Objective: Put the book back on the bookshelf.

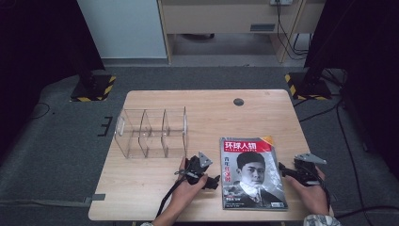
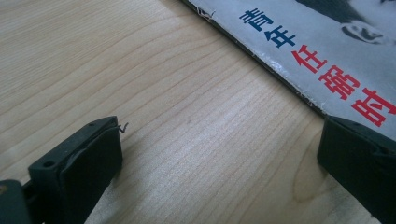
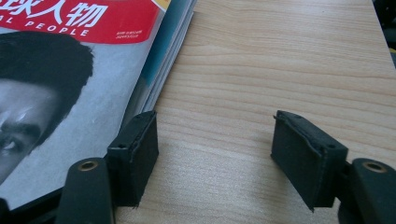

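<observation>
Far left on the table (image 1: pixel 141 197): clear acrylic organizer (image 1: pixel 150 133), boxy, thin dividers making three slots, glossy see-through walls. Light wood-grain tabletop, matte, rounded corners, small round dark grommet (image 1: pixel 238 101) near the far edge.

Next, near edge: left gripper (image 1: pixel 214 181), black, grey three-cornered plate on top, cable trailing back toward the near edge. Held in the left hand (image 1: pixel 186 190), low over the table, pointed at the left edge of the magazine (image 1: pixel 251 172). Jaws spread wide; bare wood between them in the left gripper view, nothing pinched. Pads blocky, matte black, rubbery face, one (image 2: pixel 91 163) over the wood, the other (image 2: pixel 359 154) right at the magazine's edge (image 2: pixel 299 51). Touching or just short: can't tell.

Centre-right: magazine flat on the table, near edge, between the two grippers. Rectangular, glossy cover, red title band on top, grey-tone portrait, red and blue characters down the left side. Spine edge worn, frayed white at the corner. Stacked page edges on the right side, visible in the right gripper view (image 3: pixel 93 70).

Far right: right gripper (image 1: pixel 282 168), same black build, grey plate, in the right hand (image 1: pixel 315 193). Jaws parted, nothing gripped. One pad (image 3: pixel 135 154) over the magazine's right edge, the other (image 3: pixel 303 154) over bare wood. Contact with the cover: can't tell.
</observation>
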